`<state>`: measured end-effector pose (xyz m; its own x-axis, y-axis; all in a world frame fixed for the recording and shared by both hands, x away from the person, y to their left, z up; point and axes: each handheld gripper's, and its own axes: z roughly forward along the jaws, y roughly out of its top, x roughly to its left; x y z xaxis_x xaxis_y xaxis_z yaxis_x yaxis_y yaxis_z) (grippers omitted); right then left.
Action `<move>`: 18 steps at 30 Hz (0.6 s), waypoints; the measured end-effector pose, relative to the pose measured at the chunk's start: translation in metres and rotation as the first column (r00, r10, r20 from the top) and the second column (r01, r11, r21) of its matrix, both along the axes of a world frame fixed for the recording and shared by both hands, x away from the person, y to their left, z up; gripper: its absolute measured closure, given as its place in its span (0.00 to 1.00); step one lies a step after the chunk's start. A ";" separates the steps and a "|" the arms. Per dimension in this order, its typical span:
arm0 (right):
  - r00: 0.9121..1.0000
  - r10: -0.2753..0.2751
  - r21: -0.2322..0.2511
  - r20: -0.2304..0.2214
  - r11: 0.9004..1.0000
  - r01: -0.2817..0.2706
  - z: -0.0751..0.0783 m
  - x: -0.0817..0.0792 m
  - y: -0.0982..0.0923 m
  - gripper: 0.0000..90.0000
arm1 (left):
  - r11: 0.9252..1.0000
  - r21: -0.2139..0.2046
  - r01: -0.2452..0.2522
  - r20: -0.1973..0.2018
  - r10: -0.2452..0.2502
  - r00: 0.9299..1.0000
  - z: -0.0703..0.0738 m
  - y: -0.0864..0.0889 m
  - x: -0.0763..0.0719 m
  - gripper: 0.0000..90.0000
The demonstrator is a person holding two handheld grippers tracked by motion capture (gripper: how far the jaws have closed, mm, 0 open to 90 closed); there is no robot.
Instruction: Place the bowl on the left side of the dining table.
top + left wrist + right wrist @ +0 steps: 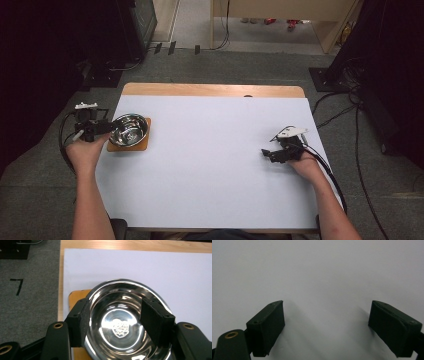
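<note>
Steel bowl at our left gripper

We held the left gripper [116, 322] with jaws apart over the steel bowl [125, 320], which sat on an orange mat [145, 145] at the table's left edge; our right gripper [332, 327] stood open.

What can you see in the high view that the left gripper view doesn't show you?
The high view alone takes in the person's two forearms, the right gripper resting open on the white sheet, the whole table and cables on the grey floor. The left gripper view alone gives a close look inside the steel bowl: a crest mark on its bottom, and its near rim between the open jaws of the left gripper, not pinched. Both show the bowl, the orange mat under it and the white sheet.
</note>
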<state>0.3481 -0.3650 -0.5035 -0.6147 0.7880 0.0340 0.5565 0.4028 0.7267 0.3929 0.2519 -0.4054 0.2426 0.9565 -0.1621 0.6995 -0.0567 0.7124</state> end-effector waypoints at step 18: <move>1.000 0.000 -0.003 0.004 1.000 0.000 0.000 0.000 0.000 0.14 | 0.992 0.013 0.123 0.032 -0.123 0.992 0.014 -0.048 -0.001 0.44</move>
